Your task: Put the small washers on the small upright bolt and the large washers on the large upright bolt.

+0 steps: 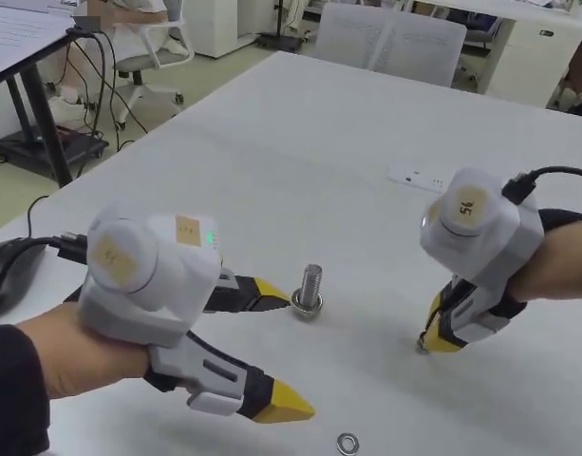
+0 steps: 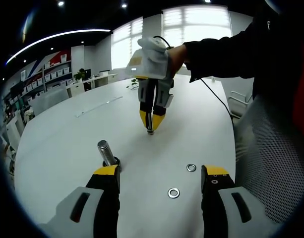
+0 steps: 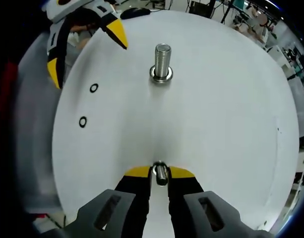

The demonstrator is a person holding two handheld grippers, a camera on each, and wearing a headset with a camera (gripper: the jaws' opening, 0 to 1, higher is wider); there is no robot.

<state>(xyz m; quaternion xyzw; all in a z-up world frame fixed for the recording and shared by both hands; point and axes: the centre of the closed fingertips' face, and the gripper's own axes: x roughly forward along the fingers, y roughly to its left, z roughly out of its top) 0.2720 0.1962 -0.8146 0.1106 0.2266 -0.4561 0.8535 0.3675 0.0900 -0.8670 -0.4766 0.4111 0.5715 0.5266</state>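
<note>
The right gripper (image 1: 429, 342) points straight down at the counter (image 1: 366, 171). Its jaws are together and clamped on the small bolt (image 3: 162, 174), which stands at about 4 o'clock from the large bolt (image 1: 310, 288) in the head view. The left gripper (image 1: 283, 348) sits low at 8 o'clock from that bolt, jaws wide apart and holding nothing, with one yellow tip just beside the thread. One loose washer (image 2: 191, 167) and a second washer (image 2: 173, 192) lie flat on the counter between the left gripper's jaws, roughly 6 o'clock from the large bolt.

The likeliest slip is the small bolt toppling. It seems to rest on a narrow head, so a twist or an uneven release of the clamp could lay it over. While the jaws stay on its shank they also block any washer from dropping on. The left tip so close to the large bolt could nudge it. The washers are thin and flush with a smooth top, so a pinch may skid and flick one away. Their sizes are too small to tell apart here, so one could end up on the wrong bolt.

Both bolts are bright, threaded steel cylinders. The large one has a wider ring at its foot, either its head or a washer; I cannot tell which. The washers are flat metal rings. The counter is matte white and plain. The gripper tips are yellow wedges on dark jaws under pale grey shells.
</note>
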